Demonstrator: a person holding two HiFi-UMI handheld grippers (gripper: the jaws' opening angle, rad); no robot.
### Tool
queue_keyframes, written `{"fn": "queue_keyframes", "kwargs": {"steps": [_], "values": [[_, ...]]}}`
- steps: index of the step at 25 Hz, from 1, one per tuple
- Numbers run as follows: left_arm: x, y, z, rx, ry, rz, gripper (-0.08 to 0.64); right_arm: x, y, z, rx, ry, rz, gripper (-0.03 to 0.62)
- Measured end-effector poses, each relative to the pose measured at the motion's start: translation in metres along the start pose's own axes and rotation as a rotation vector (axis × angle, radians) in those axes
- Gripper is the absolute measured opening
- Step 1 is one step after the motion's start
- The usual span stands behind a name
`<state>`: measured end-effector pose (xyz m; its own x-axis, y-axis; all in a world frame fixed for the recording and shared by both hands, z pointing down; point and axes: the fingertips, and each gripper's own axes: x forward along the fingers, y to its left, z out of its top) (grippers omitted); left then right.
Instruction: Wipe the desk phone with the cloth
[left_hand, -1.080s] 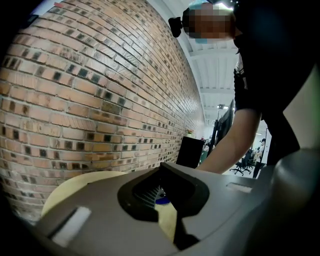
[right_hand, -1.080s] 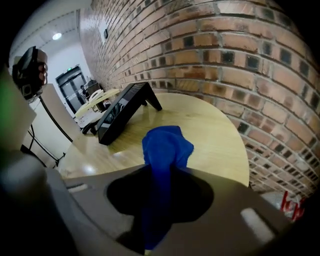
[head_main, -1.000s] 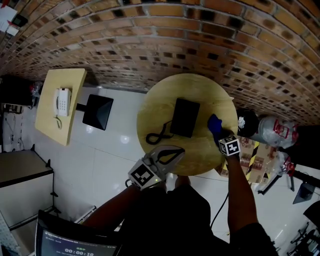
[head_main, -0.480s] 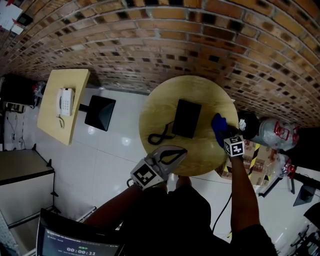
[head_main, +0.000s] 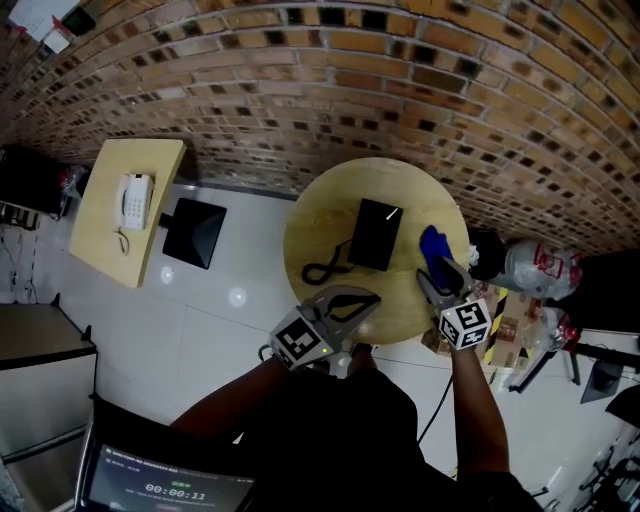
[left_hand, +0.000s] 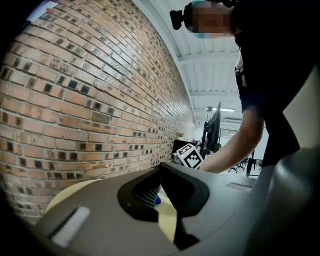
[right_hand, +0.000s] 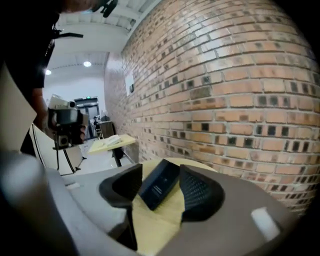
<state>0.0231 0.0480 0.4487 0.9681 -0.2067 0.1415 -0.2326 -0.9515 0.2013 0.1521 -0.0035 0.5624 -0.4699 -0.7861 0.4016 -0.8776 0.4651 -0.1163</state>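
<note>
On the round wooden table (head_main: 320, 215) lies a black desk phone (head_main: 374, 234), flat and dark side up, with its black cord (head_main: 324, 268) looped to its left. A blue cloth (head_main: 432, 246) lies bunched on the table to the phone's right. My right gripper (head_main: 436, 281) hangs just short of the cloth, jaws open and empty. In the right gripper view the phone (right_hand: 159, 183) shows beyond the spread jaws of that gripper (right_hand: 161, 176). My left gripper (head_main: 362, 298) hovers at the table's near edge, shut on nothing; a scrap of blue cloth (left_hand: 157, 200) shows past it.
A brick wall (head_main: 400, 90) runs behind the table. A rectangular wooden table (head_main: 105, 235) at left carries a white desk phone (head_main: 133, 200), with a black stool (head_main: 194, 232) beside it. Bags and boxes (head_main: 530, 275) crowd the floor to the right of the round table.
My right gripper has let go of the blue cloth and drawn back toward the table's near edge. The cloth stays beside the phone. The left gripper has barely moved.
</note>
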Motion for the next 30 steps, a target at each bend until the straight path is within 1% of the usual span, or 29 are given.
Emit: {"fn": "queue_keyframes", "kwargs": {"steps": [3,6,8,10,12,14,18,23,30], "values": [[-0.014,-0.006,0.006,0.015,-0.024,-0.007,0.000,-0.016,0.055,0.029,0.028,-0.084,0.066,0.224],[-0.031,-0.011,0.006,0.019,-0.028,-0.016,0.002,-0.027,0.103,0.045,0.056,-0.133,0.108,0.202],[-0.041,-0.016,0.004,0.019,-0.032,-0.031,0.002,-0.036,0.127,0.052,0.081,-0.160,0.119,0.161],[-0.052,-0.020,0.002,0.017,-0.033,-0.041,0.002,-0.044,0.147,0.058,0.103,-0.192,0.125,0.093],[-0.062,-0.024,0.000,0.017,-0.031,-0.049,0.002,-0.050,0.165,0.063,0.116,-0.218,0.137,0.047],[-0.068,-0.027,0.000,0.024,-0.030,-0.061,0.002,-0.053,0.178,0.065,0.122,-0.230,0.146,0.018],[-0.077,-0.033,0.001,0.027,-0.031,-0.084,0.002,-0.059,0.196,0.070,0.135,-0.245,0.144,0.002],[-0.089,-0.036,0.008,0.040,-0.047,-0.089,0.002,-0.061,0.217,0.080,0.089,-0.236,0.134,0.000],[-0.092,-0.032,0.012,0.038,-0.057,-0.094,0.002,-0.062,0.226,0.093,0.062,-0.267,0.133,0.000]]}}
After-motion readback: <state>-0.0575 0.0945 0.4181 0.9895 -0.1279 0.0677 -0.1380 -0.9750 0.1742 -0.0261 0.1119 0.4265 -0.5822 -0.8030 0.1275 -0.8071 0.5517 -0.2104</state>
